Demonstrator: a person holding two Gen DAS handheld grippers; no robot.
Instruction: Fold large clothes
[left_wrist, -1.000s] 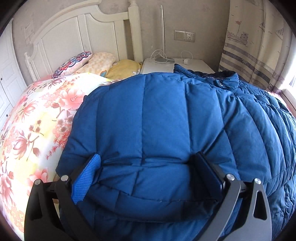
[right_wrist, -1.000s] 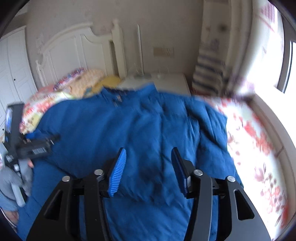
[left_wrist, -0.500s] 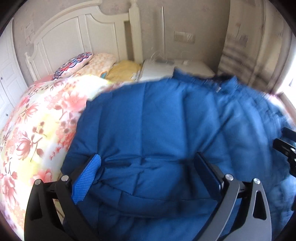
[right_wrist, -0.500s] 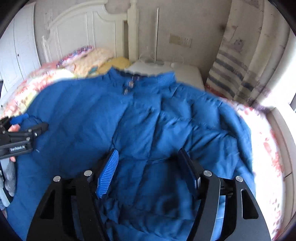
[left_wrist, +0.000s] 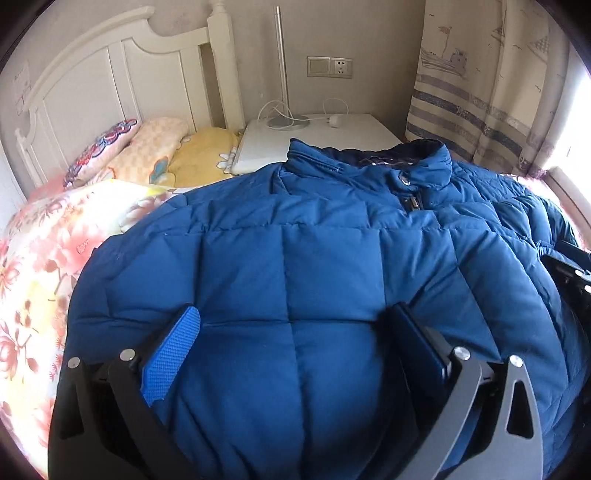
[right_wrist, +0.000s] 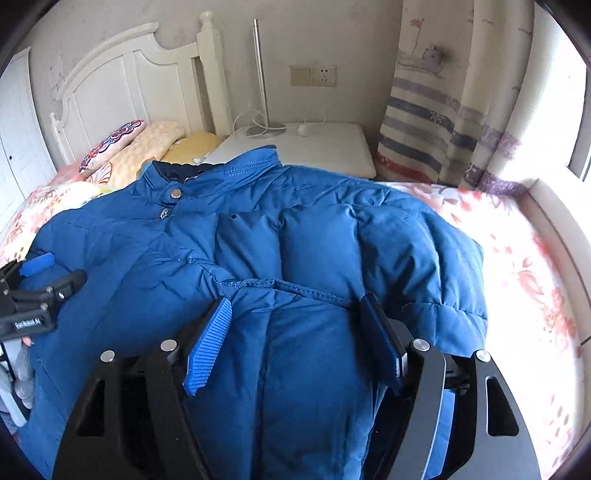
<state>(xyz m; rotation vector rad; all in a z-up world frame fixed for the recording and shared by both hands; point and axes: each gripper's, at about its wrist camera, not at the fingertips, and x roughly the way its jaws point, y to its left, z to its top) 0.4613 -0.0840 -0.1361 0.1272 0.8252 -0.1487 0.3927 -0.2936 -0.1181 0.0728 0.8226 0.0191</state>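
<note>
A large blue puffer jacket (left_wrist: 314, 251) lies front up on the floral bed, collar toward the headboard; it also fills the right wrist view (right_wrist: 295, 240). My left gripper (left_wrist: 295, 328) has its jaws wide apart around a thick bulge of the jacket's lower left part. My right gripper (right_wrist: 295, 314) has its jaws spread around a padded fold at the jacket's right side, near a stitched seam. Whether either set of pads presses the fabric is hard to tell. The left gripper shows at the left edge of the right wrist view (right_wrist: 37, 291).
The floral bedspread (left_wrist: 44, 258) shows at left and at right (right_wrist: 517, 277). Pillows (left_wrist: 147, 151) lie by the white headboard (left_wrist: 110, 81). A white nightstand (right_wrist: 325, 147) with a lamp stands behind the collar. A striped curtain (right_wrist: 443, 110) hangs at right.
Both grippers have moved over the jacket toward its collar side. The right gripper's jaws have spread wider and now straddle a thick fold. The views have steadied.
</note>
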